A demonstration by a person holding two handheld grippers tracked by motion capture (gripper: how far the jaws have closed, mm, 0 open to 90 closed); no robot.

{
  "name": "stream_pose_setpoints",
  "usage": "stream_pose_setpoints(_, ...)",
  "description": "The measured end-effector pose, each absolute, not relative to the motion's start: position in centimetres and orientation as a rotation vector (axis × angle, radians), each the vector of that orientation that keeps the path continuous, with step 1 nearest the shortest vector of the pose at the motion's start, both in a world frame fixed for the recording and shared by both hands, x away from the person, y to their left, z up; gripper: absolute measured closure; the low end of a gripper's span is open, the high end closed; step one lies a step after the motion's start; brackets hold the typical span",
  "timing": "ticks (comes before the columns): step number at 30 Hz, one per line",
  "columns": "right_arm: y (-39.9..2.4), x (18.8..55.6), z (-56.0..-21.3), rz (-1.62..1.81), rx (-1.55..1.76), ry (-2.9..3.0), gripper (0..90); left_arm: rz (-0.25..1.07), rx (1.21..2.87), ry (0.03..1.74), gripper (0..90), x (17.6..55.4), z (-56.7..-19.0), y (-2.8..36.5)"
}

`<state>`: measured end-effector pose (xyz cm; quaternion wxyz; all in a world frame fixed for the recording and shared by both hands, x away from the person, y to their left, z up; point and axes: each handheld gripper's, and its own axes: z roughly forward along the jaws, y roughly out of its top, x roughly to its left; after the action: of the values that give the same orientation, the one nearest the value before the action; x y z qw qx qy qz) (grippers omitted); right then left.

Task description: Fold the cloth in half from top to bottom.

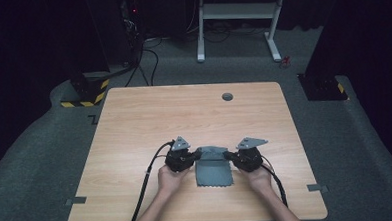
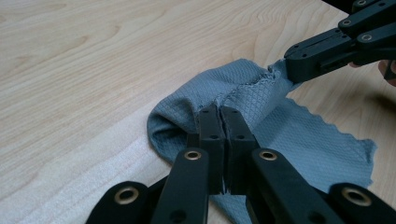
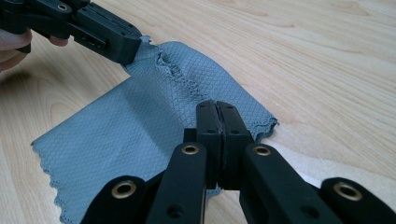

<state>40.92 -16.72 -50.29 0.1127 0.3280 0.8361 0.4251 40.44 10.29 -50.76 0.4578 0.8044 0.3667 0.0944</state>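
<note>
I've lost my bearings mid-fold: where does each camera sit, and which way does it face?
High view: above the person's side, looking forward and down on the wooden table; both forearms, left gripper, right gripper.
Left gripper view: rides the left gripper, looking along its shut jaws pinching the grey cloth.
Right gripper view: rides the right gripper, shut on the cloth.
Shared: each gripper view shows the other gripper farther off.

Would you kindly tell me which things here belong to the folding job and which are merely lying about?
In the job:
- grey cloth
- left gripper, shut on the cloth's far edge
- right gripper, shut on the same edge

Lying about:
- white stand behind the table
- floor cables
</note>
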Motion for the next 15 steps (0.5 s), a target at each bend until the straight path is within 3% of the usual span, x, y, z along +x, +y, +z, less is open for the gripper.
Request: stream_pose_setpoints(15, -17.0, 39.8, -50.6, 1.24, 0.93, 2.462, 89.3, 0.243, 2.011, 0.869, 88.1, 39.0, -51.0, 10.0)
